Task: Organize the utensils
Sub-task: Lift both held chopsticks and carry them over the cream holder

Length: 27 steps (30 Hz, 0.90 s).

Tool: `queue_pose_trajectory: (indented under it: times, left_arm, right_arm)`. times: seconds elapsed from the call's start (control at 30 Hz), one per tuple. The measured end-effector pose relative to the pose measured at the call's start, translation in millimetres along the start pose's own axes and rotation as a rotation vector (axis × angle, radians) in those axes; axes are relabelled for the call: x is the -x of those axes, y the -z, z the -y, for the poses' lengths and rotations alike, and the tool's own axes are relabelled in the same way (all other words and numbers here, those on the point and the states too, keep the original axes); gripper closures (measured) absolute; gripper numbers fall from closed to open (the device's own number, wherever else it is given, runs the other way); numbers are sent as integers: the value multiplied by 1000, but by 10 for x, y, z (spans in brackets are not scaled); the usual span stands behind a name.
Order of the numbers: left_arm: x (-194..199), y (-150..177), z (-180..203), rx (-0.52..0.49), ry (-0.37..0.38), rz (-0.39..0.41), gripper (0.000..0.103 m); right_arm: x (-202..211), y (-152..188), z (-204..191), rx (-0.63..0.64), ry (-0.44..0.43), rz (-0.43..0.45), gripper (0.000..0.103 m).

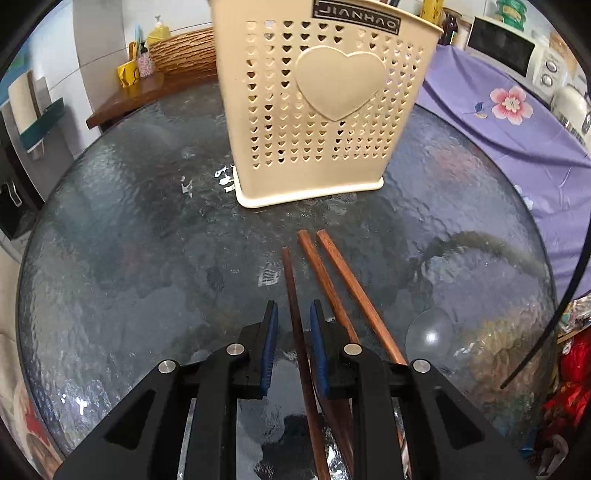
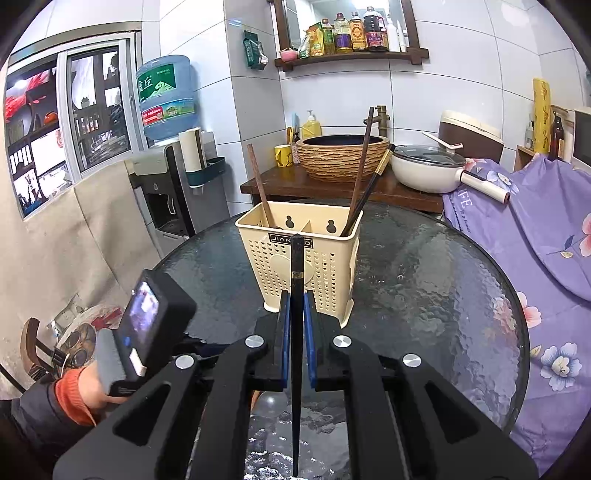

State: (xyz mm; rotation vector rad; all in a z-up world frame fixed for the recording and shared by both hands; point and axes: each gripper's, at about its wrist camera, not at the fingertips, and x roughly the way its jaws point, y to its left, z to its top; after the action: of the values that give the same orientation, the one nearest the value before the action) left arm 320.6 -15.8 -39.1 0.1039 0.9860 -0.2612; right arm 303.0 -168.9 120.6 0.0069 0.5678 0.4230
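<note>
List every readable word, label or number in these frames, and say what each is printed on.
"JIANHAO", upside down: black plate on the cream utensil holder.
"JIAN…O": same plate in the right wrist view, middle hidden by the black chopstick.
"丘": water jug label; its smaller print is blurred.
"…FE": purple floral cloth, partly cut off.
Sauce bottles: labels too small.

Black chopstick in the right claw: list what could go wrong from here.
1. The black chopstick sits between the right claw's pads with thin gaps showing; it may slip or swing on the way.
2. The holder is light perforated plastic on smooth glass; a nudge could slide or tip it.
3. The left claw straddles one brown chopstick beside two more; closing could scatter them.
</note>
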Motion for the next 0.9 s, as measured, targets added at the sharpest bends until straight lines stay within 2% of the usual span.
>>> queue_pose_trajectory:
  times: [0.17,0.3,0.57,0.73,0.9]
  left_arm:
    - [-31,-44,74,-37,-43,3,87]
    - [-67,-93,115,-46,-63,9,97]
    - [-70,-111,142,-38,-82,21,98]
    - [193,-135,100,-19,-79,96,98]
    - [697,-212,65,7,-46,211,98]
  right_arm:
    - [-37,3,-8,-3,-3,-6,95]
    - [-59,4,-8,-7,4,-11,95]
    - [-73,28,-1,-18,7,-18,95]
    - [-49,28,1,-20,3,-10,95]
    - [36,-5,20,-31,-11,21,95]
